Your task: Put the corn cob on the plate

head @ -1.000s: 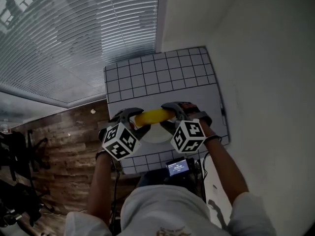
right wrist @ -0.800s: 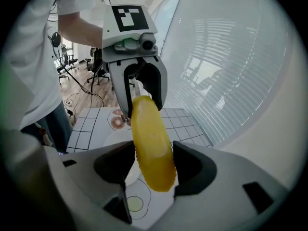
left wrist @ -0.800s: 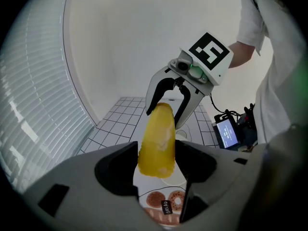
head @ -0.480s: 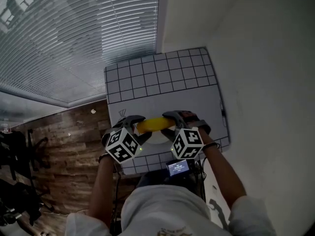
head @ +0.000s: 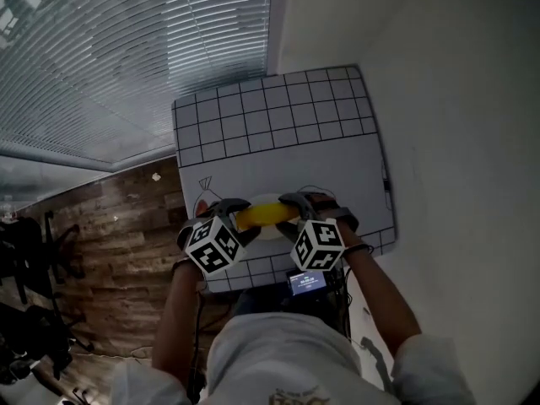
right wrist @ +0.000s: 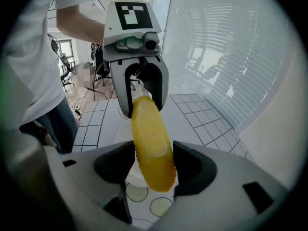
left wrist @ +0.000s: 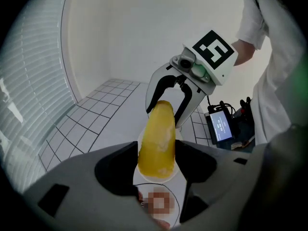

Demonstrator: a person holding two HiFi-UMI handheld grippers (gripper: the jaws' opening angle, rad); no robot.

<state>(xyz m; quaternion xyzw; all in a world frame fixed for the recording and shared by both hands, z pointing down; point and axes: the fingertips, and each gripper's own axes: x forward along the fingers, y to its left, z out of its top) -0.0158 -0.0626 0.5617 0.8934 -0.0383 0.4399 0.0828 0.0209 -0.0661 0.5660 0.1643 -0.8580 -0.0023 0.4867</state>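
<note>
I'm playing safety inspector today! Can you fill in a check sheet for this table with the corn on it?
Surface: white table mat with black grid lines, with printed circle outlines near the person.
Job's things: yellow corn cob held level above the round white plate, not set down.
Clutter: small black device with a lit screen at the near edge.
Grippers: left gripper and right gripper, each shut on one end of the cob.
Cables: black cables beside the device.
Surroundings: window blinds, wooden floor, white wall.
</note>
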